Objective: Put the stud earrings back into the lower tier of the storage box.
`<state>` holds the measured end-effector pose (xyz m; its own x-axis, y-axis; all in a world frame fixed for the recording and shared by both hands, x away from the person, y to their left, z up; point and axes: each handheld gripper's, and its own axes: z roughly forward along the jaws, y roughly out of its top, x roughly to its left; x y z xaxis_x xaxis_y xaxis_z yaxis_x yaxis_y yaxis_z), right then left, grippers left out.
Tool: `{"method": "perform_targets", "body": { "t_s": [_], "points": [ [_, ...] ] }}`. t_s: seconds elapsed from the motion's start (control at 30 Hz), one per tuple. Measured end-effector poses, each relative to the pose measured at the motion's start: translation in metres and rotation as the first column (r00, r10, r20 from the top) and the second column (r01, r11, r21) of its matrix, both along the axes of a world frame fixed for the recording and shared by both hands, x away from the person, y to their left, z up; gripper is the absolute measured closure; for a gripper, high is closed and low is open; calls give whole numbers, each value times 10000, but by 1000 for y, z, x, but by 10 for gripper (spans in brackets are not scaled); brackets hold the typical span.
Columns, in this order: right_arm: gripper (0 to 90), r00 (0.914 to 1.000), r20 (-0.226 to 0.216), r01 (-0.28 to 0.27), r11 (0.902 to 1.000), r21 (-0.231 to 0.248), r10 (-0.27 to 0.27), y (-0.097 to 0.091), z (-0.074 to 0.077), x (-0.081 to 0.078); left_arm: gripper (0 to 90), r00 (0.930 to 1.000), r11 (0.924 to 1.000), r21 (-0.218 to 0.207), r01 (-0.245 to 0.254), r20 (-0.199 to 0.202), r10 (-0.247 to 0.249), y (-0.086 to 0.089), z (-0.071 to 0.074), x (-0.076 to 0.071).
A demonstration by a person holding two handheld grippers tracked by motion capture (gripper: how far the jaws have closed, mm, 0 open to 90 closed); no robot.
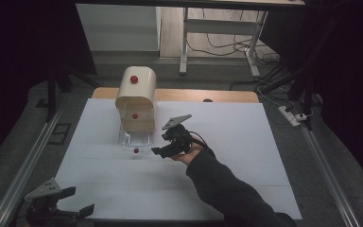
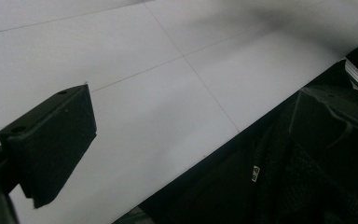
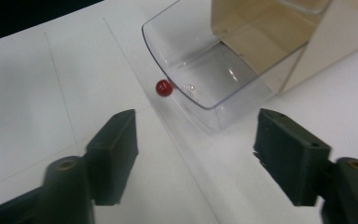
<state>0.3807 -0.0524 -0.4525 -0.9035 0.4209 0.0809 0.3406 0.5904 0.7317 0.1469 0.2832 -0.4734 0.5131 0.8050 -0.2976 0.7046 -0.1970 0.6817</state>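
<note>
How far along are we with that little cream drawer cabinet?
Done: the clear plastic drawer with the red knob stands pulled out of the cream round-topped cabinet. In hand: nothing; the right gripper hangs open before it. Left: the drawer holds nothing visible, so perhaps filling or closing it.

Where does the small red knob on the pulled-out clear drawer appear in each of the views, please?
High view: the red knob sits just left of centre, at the clear drawer's near end.
Right gripper view: upper middle, on the drawer's curved front.
Left gripper view: not in it.
Shared landmark: the cream cabinet.
</note>
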Motion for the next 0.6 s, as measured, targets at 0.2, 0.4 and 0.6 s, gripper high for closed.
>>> {"method": "perform_targets", "body": {
  "t_s": [0.2, 0.4, 0.6],
  "points": [
    [166, 9997, -221, 126, 9999, 18, -126, -12, -1, -5, 6, 10000, 10000, 3, -4, 5, 4, 0, 0, 0],
    [102, 9998, -201, -28, 9999, -117, 25, -21, -1, -12, 6, 10000, 10000, 4, -8, 13, 8, 0, 0, 0],
    [52, 9998, -162, -115, 9996, -266, 111, -33, 1, -21, 6, 10000, 10000, -23, -21, 7, 21, 0, 0, 0]
  ]
}}
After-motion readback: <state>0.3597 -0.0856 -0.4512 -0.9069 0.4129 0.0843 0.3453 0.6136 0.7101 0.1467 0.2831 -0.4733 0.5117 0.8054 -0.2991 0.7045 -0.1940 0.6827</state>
